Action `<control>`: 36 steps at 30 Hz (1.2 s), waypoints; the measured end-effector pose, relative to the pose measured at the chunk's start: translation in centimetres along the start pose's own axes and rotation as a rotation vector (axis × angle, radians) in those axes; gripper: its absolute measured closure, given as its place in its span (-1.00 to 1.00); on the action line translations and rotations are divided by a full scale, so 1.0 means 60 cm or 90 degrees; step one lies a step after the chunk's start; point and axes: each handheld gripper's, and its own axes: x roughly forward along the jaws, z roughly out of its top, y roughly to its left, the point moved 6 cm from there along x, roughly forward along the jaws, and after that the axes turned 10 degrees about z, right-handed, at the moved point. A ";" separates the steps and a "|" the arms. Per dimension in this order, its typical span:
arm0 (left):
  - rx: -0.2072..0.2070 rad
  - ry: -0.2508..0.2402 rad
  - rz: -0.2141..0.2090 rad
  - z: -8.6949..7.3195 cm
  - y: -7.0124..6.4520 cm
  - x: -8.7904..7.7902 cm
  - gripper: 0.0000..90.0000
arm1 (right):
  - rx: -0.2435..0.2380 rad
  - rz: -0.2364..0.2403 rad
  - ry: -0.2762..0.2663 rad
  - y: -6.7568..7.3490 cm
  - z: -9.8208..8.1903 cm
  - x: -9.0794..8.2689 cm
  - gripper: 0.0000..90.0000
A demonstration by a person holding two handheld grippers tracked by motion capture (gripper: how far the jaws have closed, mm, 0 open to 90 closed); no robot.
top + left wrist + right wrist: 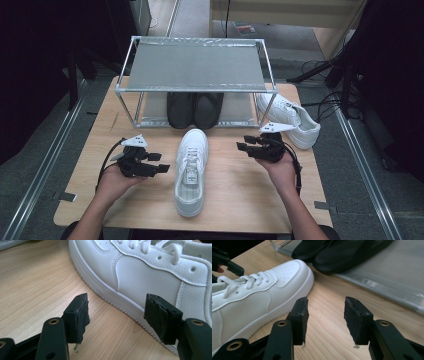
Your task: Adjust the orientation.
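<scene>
A white sneaker [191,170] lies in the middle of the wooden table [235,200], toe toward the shelf. My left gripper [161,163] rests just left of it, jaws open and empty, pointing at its side [140,282]. My right gripper [243,142] hovers to the sneaker's right, open with nothing between the pads, aimed at the toe [287,277]. A second white sneaker [290,120] stands at the right of the shelf. A pair of black shoes [195,109] sits on the shelf's lower level [342,252].
A metal-framed two-level shelf [192,65] stands at the table's far side, its top sheet bare. The table's edges fall to a grey floor with cables and stands at the right [330,85].
</scene>
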 end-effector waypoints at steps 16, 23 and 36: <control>0.007 0.012 0.006 0.004 0.004 0.007 -0.18 | 0.031 -0.065 -0.031 -0.064 0.000 -0.059 0.22; 0.018 0.003 0.006 0.006 0.001 0.004 -0.18 | 0.054 -0.081 -0.049 -0.097 0.003 -0.073 0.23; 0.026 0.006 0.006 0.002 -0.004 0.003 -0.18 | 0.081 -0.133 -0.040 -0.160 0.008 -0.088 0.25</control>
